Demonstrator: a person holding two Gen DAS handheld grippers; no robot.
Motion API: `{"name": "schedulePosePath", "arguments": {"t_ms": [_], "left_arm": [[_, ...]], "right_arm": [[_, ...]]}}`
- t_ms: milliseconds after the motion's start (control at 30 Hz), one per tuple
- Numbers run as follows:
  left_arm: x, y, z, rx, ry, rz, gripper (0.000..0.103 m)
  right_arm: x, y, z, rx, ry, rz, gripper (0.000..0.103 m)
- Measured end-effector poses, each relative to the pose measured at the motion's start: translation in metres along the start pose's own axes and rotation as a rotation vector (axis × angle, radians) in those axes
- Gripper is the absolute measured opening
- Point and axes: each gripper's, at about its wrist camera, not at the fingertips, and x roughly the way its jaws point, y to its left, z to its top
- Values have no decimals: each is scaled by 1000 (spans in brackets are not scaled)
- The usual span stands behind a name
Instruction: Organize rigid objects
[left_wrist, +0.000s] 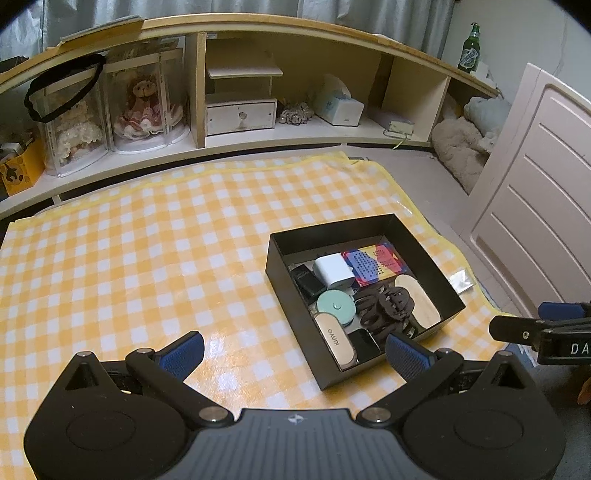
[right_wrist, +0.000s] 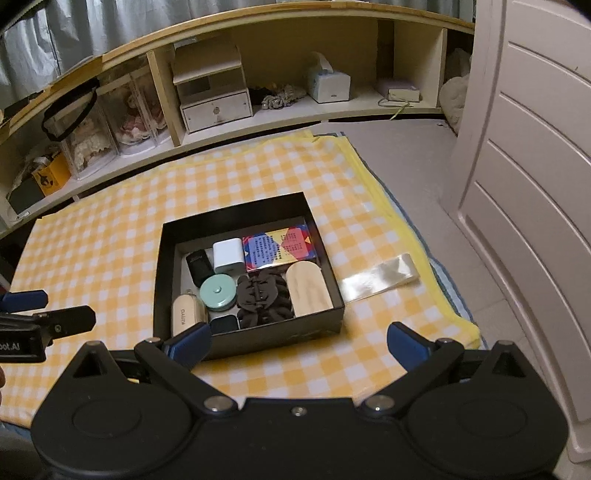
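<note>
A black open box (left_wrist: 284, 284) (right_wrist: 168, 280) sits on the yellow checked cloth (left_wrist: 147, 240) (right_wrist: 110, 229). Inside lie a white charger cube (left_wrist: 332, 271) (right_wrist: 228, 254), a colourful card box (left_wrist: 376, 262) (right_wrist: 280, 247), a teal round case (left_wrist: 335, 306) (right_wrist: 218, 291), a brown hair claw (left_wrist: 384, 306) (right_wrist: 262, 295), two pale wooden pieces (left_wrist: 417, 299) (right_wrist: 308, 290) and small black items. My left gripper (left_wrist: 295, 350) is open and empty at the box's near left corner. My right gripper (right_wrist: 299, 341) is open and empty just before the box's front wall.
A clear plastic wrapper (right_wrist: 380, 278) (left_wrist: 461, 280) lies on the cloth right of the box. A low wooden shelf (left_wrist: 236, 107) (right_wrist: 214, 92) with dolls, a small drawer and a tissue box runs along the back. A white panelled door (right_wrist: 535, 184) stands at the right.
</note>
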Motion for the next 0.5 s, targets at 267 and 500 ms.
{"name": "schedulePosePath", "arguments": {"t_ms": [267, 500], "left_arm": [[5, 3, 0, -8, 18, 15, 103], [5, 2, 0, -3, 18, 24, 103]], "right_arm": [[4, 3, 2, -7, 13, -11, 102], [5, 2, 2, -9, 15, -12, 102]]}}
